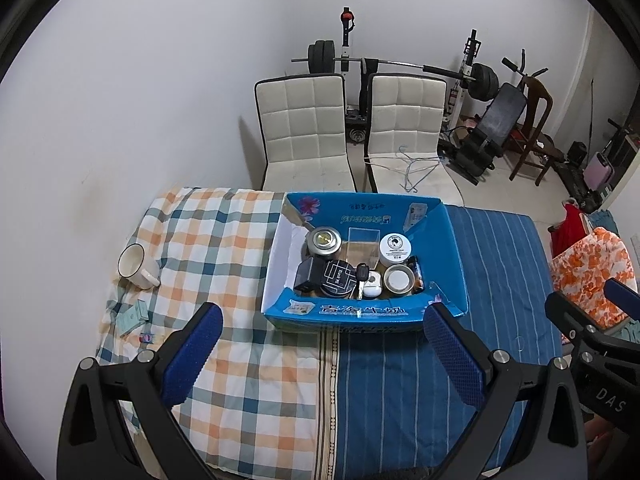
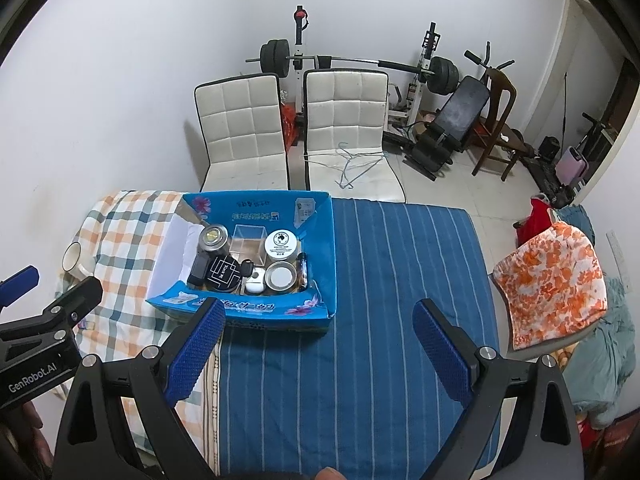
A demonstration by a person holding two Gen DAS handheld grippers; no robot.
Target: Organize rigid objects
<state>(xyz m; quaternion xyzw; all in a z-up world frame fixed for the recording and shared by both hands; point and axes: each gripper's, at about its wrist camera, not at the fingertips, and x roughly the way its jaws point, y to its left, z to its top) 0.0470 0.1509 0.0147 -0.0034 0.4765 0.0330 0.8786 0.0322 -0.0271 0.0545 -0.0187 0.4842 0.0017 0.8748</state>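
Checked and striped bedding [image 1: 256, 360] carries a blue open-topped carton [image 1: 362, 314] of tins; each hand-held gripper [image 1: 322, 350] [image 2: 318, 344] gapes wide, empty.

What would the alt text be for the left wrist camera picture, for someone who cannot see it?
An open blue cardboard box of small jars and tins sits on a table covered in checked and striped cloth, seen between the open left gripper. A white mug lies left of the box; two white chairs stand behind.

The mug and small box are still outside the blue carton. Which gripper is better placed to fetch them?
Probably the left gripper: open, empty, on the checked side where the mug and small box lie. The right gripper hangs over the striped side.
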